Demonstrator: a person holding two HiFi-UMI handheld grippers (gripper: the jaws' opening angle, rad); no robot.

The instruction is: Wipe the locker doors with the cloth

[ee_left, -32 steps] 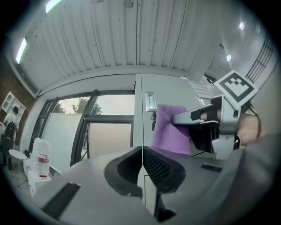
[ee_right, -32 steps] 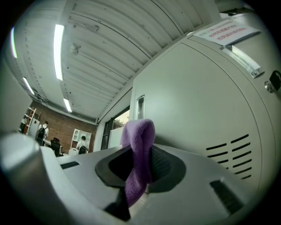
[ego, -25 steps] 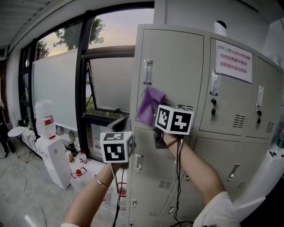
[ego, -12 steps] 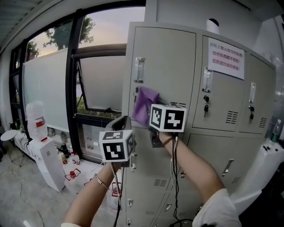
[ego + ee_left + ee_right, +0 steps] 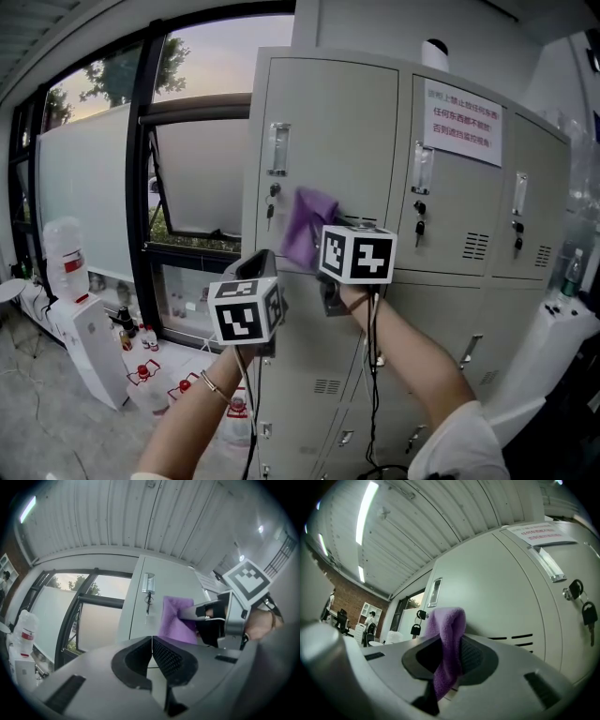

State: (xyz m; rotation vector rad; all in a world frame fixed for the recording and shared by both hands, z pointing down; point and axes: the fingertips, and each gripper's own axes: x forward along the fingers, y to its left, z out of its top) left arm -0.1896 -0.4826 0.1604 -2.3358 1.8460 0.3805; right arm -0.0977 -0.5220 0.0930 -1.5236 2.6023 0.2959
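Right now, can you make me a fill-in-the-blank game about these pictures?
The right gripper has its fingers shut on a soft ____ cloth.
The left gripper has shut fingers holding ____.
The cloth rests against a grey metal locker door beside dangling ____.
The white paper notice has ____ print.
Missing words: purple; nothing; keys; red.

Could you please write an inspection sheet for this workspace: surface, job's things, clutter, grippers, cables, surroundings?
Surface: grey locker doors, closed; keys hang in the locks.
Job's things: purple cloth against the upper left door.
Clutter: small bottles on the floor by the water dispenser.
Grippers: right gripper jaws shut on the cloth; left gripper jaws together, empty.
Cables: black cable hanging from each gripper.
Surroundings: large window at left; paper notice on the next door.
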